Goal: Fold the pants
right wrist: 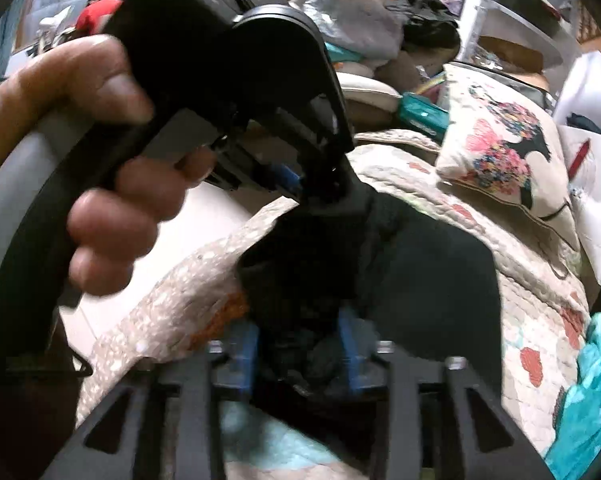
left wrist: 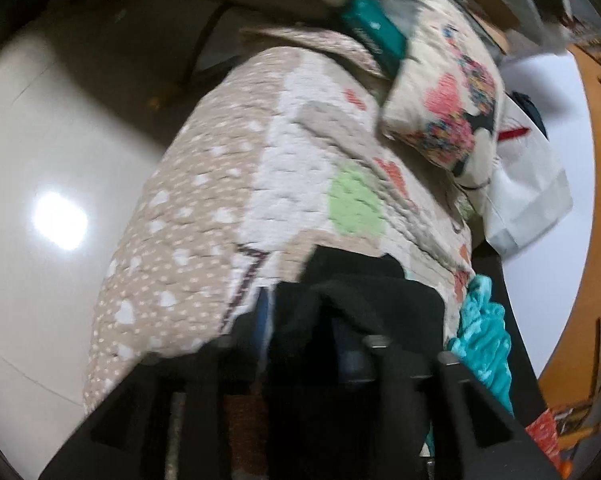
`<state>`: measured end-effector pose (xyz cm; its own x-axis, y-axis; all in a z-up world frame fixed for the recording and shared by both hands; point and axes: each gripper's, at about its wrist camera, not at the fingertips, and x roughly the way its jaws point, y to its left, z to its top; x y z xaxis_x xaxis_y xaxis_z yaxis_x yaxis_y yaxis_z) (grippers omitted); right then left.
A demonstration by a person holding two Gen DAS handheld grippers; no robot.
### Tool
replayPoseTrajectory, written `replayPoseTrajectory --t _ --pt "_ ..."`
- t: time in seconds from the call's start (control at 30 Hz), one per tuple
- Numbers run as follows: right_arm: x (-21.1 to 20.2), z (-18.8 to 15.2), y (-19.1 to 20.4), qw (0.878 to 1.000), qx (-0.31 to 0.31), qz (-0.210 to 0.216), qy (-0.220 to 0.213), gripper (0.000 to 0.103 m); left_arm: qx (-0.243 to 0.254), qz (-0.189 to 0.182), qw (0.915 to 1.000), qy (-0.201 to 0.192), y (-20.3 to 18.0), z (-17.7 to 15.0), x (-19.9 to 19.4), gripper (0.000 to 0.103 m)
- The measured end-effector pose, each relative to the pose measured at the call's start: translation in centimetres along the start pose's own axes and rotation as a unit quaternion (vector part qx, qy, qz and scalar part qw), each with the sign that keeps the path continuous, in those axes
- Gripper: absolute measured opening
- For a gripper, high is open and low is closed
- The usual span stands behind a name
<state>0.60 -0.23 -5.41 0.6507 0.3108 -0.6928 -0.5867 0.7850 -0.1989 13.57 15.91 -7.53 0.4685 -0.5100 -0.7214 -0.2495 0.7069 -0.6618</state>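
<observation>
The black pants [right wrist: 440, 272] lie bunched on a quilted bedspread [right wrist: 532, 280]. My right gripper [right wrist: 298, 340] stands at their near end. Its blue pads [right wrist: 246, 344] are spread apart, with loose black cloth lying between them. My left gripper [right wrist: 322, 200], held in a person's hand [right wrist: 112, 184], points down onto the far end of the same pants. In the left wrist view the pants [left wrist: 360, 292] drape over and between the fingers of my left gripper [left wrist: 306, 320]. Its jaws are apart and a blue pad [left wrist: 262, 312] shows beside the cloth.
The bedspread [left wrist: 204, 200] drops off on the left to a glossy tiled floor [left wrist: 40, 160]. A flowered cushion [left wrist: 444, 120], a teal box [left wrist: 376, 36] and a white bag [left wrist: 528, 192] lie further back. A teal cloth [left wrist: 480, 340] sits at the right edge.
</observation>
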Motion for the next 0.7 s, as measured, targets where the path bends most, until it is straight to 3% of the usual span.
replayPoseTrajectory --t 0.1,0.2,0.33,0.4,0.5,0.53,0.6,0.7 --pt "-0.3 -0.3 0.6 1.0 -0.02 0.01 0.002 0.077 -0.02 0.0 0.9998 0.002 1.1 -0.1 -0.2 0.057" --pt "-1.3 -0.8 0.5 0.999 -0.034 0.013 0.005 0.078 -0.03 -0.003 0.9995 0.003 1.7 -0.2 -1.2 0.059" --pt "-4.2 -1.7 -1.2 0.999 -0.031 0.032 0.004 0.078 -0.032 0.021 0.9991 -0.016 2.2 -0.3 -3.4 0.06" --pt "-5.5 -2.0 -3.2 0.999 -0.002 0.05 0.006 0.078 -0.04 0.03 0.9983 -0.032 2.2 -0.5 -4.5 0.06" --pt "-6.7 -1.9 -9.4 0.993 0.111 0.045 -0.007 0.078 -0.039 0.04 0.9972 -0.05 1.5 -1.1 -5.3 0.06" --pt "-6.8 -2.1 -11.8 0.987 0.158 0.042 -0.009 0.078 -0.032 0.042 0.9972 -0.053 0.9 -1.4 -5.4 0.06" --pt "-6.5 -3.5 -17.6 0.958 0.284 0.041 -0.009 0.072 -0.008 0.048 0.9971 -0.058 -0.8 -2.1 -5.1 0.06" --pt "-5.8 -6.1 -22.2 0.92 0.389 0.05 -0.002 0.068 0.033 0.071 0.9952 -0.058 -2.9 -3.0 -4.0 0.06"
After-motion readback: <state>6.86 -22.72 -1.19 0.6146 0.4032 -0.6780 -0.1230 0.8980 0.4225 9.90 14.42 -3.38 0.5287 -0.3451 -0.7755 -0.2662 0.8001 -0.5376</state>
